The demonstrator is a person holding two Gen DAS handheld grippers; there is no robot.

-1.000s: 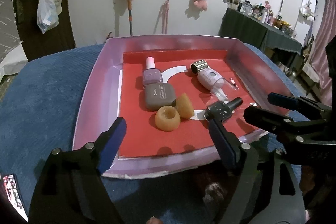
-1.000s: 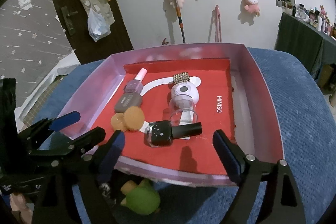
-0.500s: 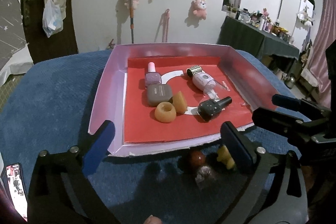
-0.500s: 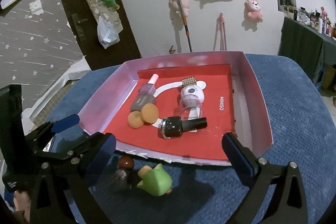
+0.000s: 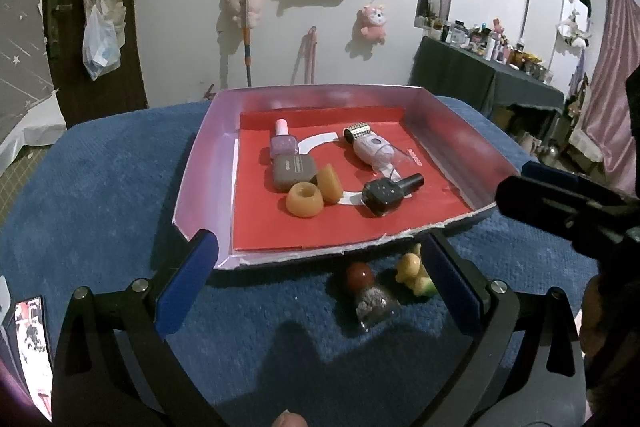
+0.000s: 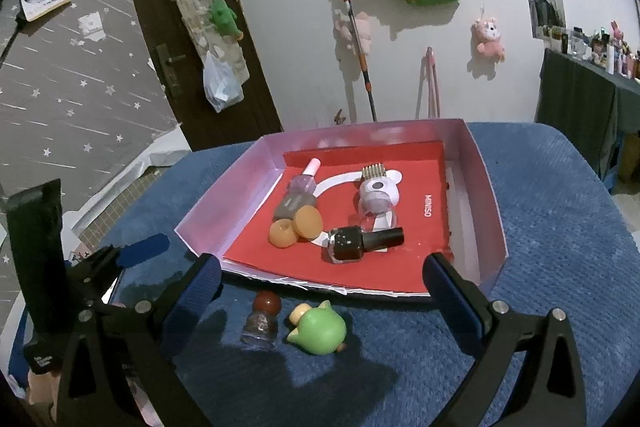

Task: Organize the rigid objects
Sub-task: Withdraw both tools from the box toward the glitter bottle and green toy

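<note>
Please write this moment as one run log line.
left gripper: open, empty | right gripper: open, empty | tray: black polish bottle lies inside | outside tray: small jar, green toy

both grippers pulled back from tray [image 5: 200, 163], small bottle [image 6: 262, 319], green toy [image 6: 322, 333] now visible

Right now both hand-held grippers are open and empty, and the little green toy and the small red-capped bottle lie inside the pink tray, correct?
Not quite. The green toy and the red-capped bottle lie outside the pink tray, on the blue cloth before its front edge, as the right wrist view shows. Both hand-held grippers, left and right, are open and empty.
</note>
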